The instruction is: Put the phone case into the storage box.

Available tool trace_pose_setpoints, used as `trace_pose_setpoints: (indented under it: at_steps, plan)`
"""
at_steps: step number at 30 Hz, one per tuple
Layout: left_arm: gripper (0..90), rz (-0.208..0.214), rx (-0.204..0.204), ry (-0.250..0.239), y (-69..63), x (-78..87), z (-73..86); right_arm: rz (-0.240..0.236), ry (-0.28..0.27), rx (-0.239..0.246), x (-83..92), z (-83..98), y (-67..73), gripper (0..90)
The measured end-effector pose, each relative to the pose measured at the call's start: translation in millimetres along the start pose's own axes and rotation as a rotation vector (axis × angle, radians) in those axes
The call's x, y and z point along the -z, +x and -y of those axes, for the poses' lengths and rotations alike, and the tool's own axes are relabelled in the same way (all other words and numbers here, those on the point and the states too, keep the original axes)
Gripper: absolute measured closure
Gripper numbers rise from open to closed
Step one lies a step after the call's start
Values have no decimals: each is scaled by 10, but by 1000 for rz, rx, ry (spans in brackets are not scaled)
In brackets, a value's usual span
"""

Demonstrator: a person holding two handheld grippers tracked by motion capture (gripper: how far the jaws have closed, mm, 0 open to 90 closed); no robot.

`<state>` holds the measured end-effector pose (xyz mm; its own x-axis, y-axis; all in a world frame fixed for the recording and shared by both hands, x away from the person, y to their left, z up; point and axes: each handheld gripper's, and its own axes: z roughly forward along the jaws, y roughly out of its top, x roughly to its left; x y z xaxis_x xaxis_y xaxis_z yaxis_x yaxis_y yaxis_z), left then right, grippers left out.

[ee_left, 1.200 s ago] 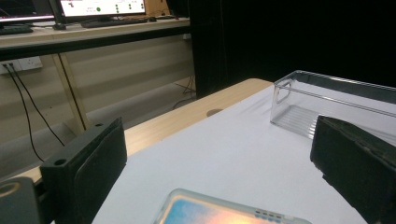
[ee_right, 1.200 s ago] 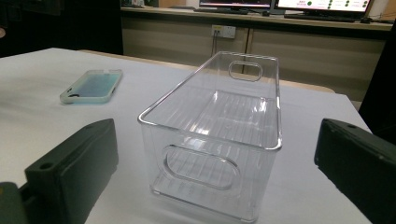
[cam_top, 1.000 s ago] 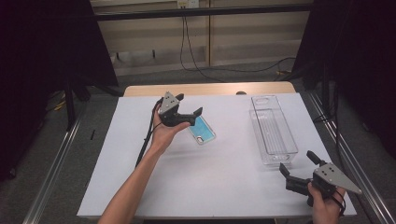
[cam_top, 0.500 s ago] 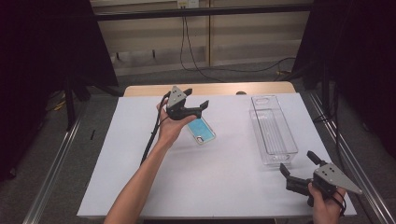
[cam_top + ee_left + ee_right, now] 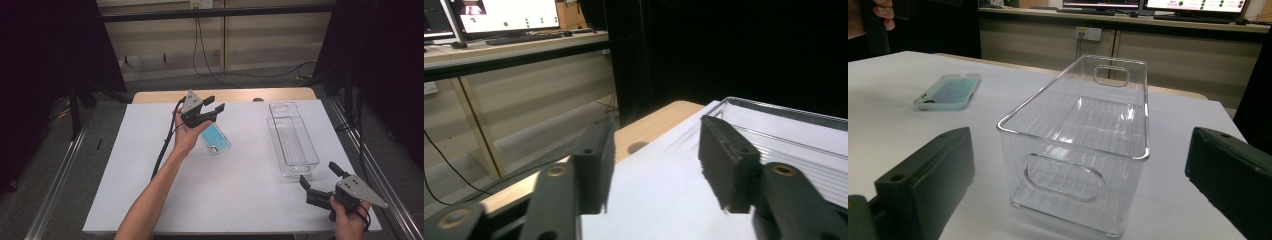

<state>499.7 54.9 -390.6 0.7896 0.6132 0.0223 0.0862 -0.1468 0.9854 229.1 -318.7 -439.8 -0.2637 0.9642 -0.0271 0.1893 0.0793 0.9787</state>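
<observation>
A turquoise phone (image 5: 216,138) lies flat on the white table (image 5: 150,165), also in the right gripper view (image 5: 948,91). My left gripper (image 5: 215,103) is held up in the air just behind and left of the phone, pointing toward the clear plastic bin (image 5: 292,140). Its jaws have just been closing; in the left gripper view the left gripper (image 5: 659,165) still shows a gap with nothing in it. My right gripper (image 5: 319,174) rests near the front right corner, open wide and empty, facing the near end of the bin (image 5: 1083,135).
The clear bin (image 5: 794,135) is empty and stands lengthwise on the right side of the table. The left gripper's black cable (image 5: 162,150) trails along the forearm. The wooden table edge (image 5: 240,95) shows at the back, with metal rails (image 5: 60,170) along both sides.
The left gripper has lifted and tilted up away from the phone, and its jaws have narrowed. The phone, the bin and the right gripper have stayed put.
</observation>
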Motion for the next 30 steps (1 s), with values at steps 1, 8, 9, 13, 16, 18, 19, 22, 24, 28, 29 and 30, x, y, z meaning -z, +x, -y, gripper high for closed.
trace_pose_setpoints:
  at_steps: [1, 8, 9, 13, 16, 18, 19, 22, 24, 28, 29, 30]
  plan:
    - [583, 10, -1, 9, 6, -3, -4, 0, 0, -1, 2, 1, -3, 0]
    - [799, 38, 9, 37, 22, -14, -10, 0, -1, -1, 3, 1, -3, 0]
    - [827, 49, 16, 42, 21, -24, -2, 0, -1, -2, 3, 1, -5, 0]
    - [900, 60, 25, 71, 25, -40, 8, 1, -1, -2, 4, 1, -6, 0]
    - [900, 69, 18, 88, 37, -50, 16, 1, -1, -2, 4, 2, -6, 0]
    - [900, 75, 22, 111, 48, -62, 21, 0, 0, -2, 6, 2, -7, 0]
    - [900, 81, 33, 118, 52, -68, 23, 0, 0, -2, 6, 2, -7, 0]
    - [900, 102, 34, 171, 63, -96, 29, 0, -2, -3, 7, 0, -6, 0]
    - [900, 105, 35, 206, 72, -113, 25, -2, -2, -2, 6, 0, -5, 0]
    - [900, 108, 59, 249, 97, -131, 17, -1, -2, -3, 7, 0, -5, 0]
    - [900, 108, 59, 249, 97, -131, 17, -2, -2, -4, 7, 1, -6, 0]
    - [900, 111, 54, 275, 106, -133, 19, -3, -2, -3, 6, 1, -7, 0]
